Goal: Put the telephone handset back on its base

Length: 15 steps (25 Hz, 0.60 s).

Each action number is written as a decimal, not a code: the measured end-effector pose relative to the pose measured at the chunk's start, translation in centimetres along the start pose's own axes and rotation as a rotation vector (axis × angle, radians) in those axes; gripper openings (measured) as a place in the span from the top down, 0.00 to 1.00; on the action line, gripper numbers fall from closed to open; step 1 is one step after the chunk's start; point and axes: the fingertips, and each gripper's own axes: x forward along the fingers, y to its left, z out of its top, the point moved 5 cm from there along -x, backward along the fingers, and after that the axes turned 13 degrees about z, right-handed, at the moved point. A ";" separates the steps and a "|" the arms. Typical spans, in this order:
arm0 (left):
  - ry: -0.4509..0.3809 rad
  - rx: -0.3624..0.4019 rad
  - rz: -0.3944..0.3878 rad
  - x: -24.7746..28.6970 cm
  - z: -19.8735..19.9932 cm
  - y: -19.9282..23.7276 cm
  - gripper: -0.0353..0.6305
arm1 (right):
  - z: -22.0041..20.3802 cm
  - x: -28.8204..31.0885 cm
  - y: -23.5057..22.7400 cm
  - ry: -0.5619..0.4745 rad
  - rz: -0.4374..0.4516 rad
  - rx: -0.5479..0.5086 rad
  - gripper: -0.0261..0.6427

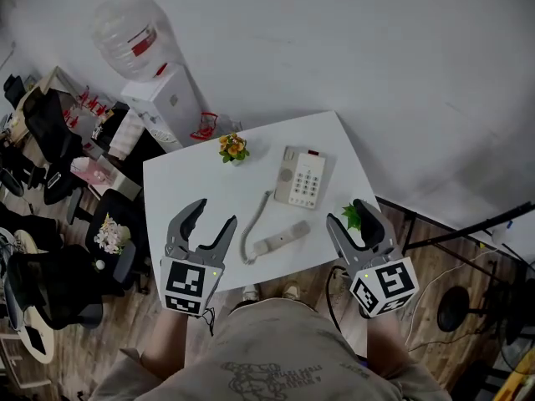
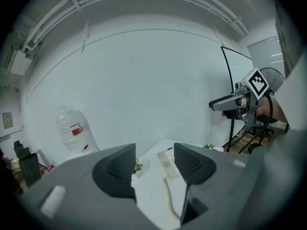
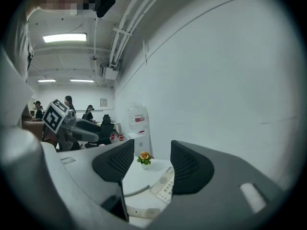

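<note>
Right now neither gripper has anything. The left gripper [image 1: 214, 213] and the right gripper [image 1: 345, 210] both hover over the near edge of the tabletop [image 1: 188, 182], fingers spread, nothing between them. The handset [image 1: 280, 239] lies flat and at an angle on the tabletop, in the gap between the two sets of fingers and just ahead of their tips. The base [image 1: 301, 176] sits further out beyond it, keypad up. The handset looks like smooth rounded plastic and it's close to the near edge. If the fingers come in off-centre or pinch just one bulged end, I reckon it pivots or squirts out, maybe right off the tabletop. The cord [image 1: 255, 215] loops out on the left-finger side of the handset and runs up to the base. A lift that goes too high or swings wide could pull it taut and drag the base around. The cord could also end up trapped under the handset so it won't seat. The handset also has to go down lined up with the side of the base that has no keys, and set down crooked it'll probably just rest on the buttons. The little green plant [image 1: 352, 216] is right by the right fingers and easy to clip. The flower pot [image 1: 233, 148] is well past the left fingers, so it's probably safe.
</note>
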 end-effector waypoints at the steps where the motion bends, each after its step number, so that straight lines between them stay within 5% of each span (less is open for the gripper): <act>1: 0.001 0.002 -0.009 0.1 -0.1 0.2 0.58 | -0.1 0.1 0.1 0.002 -0.006 0.007 0.59; 15: 0.080 0.068 -0.152 3.5 -4.2 -1.6 0.55 | -3.8 1.2 0.3 0.079 -0.067 0.072 0.59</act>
